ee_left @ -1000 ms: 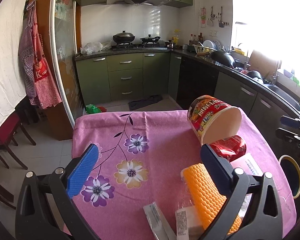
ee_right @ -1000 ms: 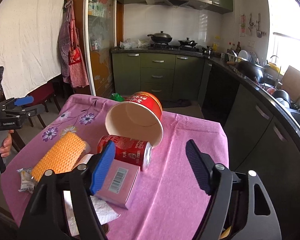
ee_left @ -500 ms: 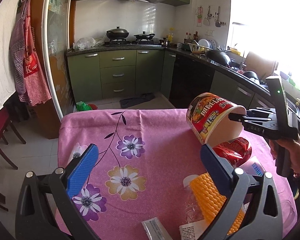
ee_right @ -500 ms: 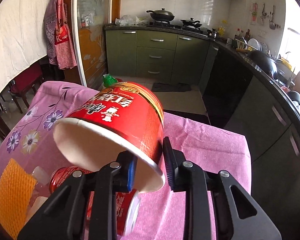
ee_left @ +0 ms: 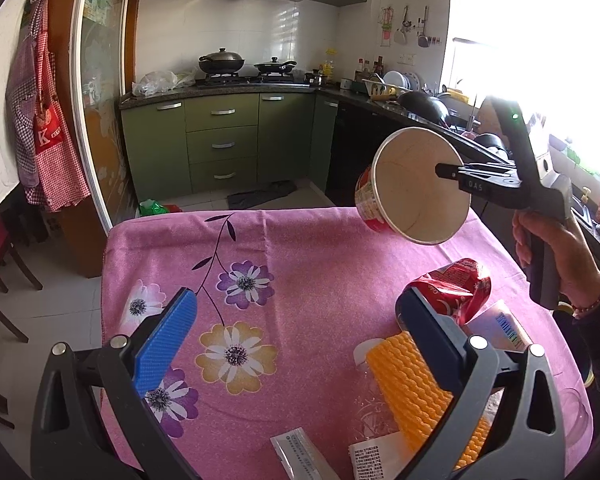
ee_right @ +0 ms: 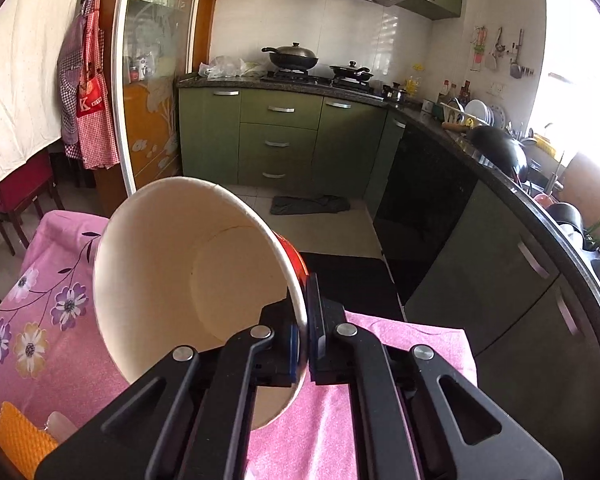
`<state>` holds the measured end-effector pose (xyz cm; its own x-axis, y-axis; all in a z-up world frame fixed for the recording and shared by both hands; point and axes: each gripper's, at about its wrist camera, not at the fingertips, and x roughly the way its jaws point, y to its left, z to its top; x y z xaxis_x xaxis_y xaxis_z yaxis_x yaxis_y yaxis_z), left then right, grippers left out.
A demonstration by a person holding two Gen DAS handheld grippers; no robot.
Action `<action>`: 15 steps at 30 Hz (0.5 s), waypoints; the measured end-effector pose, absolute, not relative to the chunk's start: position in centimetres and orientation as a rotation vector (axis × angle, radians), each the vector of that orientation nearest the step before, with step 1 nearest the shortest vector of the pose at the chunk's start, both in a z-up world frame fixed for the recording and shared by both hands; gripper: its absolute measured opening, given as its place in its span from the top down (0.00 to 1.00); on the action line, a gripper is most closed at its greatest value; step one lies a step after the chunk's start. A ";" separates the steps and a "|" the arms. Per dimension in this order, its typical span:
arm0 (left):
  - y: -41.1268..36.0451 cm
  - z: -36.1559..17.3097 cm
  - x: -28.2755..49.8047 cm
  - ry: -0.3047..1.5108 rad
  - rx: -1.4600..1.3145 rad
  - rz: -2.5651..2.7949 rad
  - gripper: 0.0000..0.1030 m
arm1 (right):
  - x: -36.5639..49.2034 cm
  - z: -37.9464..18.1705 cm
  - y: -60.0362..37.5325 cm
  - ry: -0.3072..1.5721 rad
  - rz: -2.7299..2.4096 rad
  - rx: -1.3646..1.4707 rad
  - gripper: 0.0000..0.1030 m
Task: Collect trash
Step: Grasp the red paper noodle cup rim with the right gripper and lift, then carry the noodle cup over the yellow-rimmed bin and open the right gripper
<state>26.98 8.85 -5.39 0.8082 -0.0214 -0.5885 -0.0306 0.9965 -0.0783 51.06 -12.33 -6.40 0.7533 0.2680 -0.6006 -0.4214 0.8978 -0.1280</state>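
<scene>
My right gripper (ee_right: 304,320) is shut on the rim of a red paper noodle cup (ee_right: 188,272) and holds it in the air, mouth tilted toward the camera. In the left wrist view the cup (ee_left: 419,188) hangs above the table's far right, held by the right gripper (ee_left: 443,170). My left gripper (ee_left: 296,320) is open and empty over the pink floral tablecloth (ee_left: 300,264). On the cloth lie a crushed red can (ee_left: 455,284), an orange ribbed package (ee_left: 415,384), a pink box (ee_left: 503,328) and small white wrappers (ee_left: 300,452).
The orange package (ee_right: 16,432) shows at the lower left of the right wrist view. Green kitchen cabinets (ee_left: 220,144) and a stove stand beyond the table. A dark counter with dishes (ee_right: 499,168) runs along the right. A red chair (ee_right: 20,192) stands at the left.
My right gripper has closed on the cup's rim and lifted the cup off the table, turning its mouth toward the cameras. The left gripper has stayed open over the cloth.
</scene>
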 end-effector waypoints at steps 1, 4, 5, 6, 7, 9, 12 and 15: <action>8.8 -5.3 26.8 0.629 -0.087 0.001 0.05 | 50.4 -5.7 -13.1 0.606 0.378 -0.260 0.96; 8.5 -4.9 26.4 0.618 -0.089 -0.012 0.05 | 47.8 -3.6 -17.1 0.615 0.367 -0.219 0.96; 8.4 -4.7 26.2 0.614 -0.090 -0.018 0.05 | 46.7 -2.8 -18.7 0.619 0.358 -0.204 0.96; 8.3 -4.4 25.9 0.610 -0.092 -0.024 0.05 | 45.5 -2.1 -20.5 0.626 0.345 -0.185 0.96; 8.2 -4.1 25.6 0.607 -0.094 -0.032 0.05 | 44.3 -1.5 -22.2 0.639 0.334 -0.162 0.96; 8.0 -3.3 24.9 0.596 -0.094 -0.054 0.05 | 41.2 -0.5 -26.5 0.662 0.308 -0.098 0.96; 7.1 -1.9 23.1 0.576 -0.072 -0.070 0.05 | 36.1 0.2 -33.2 0.679 0.227 -0.023 0.96; 6.2 -0.7 21.2 0.567 -0.061 -0.096 0.05 | 31.4 -0.4 -39.5 0.714 0.121 0.030 0.96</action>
<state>21.18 6.21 -0.73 0.8390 -0.1078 -0.5333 0.0739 0.9937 -0.0846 31.41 -39.47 -0.43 0.7491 0.1208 -0.6513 -0.1002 0.9926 0.0689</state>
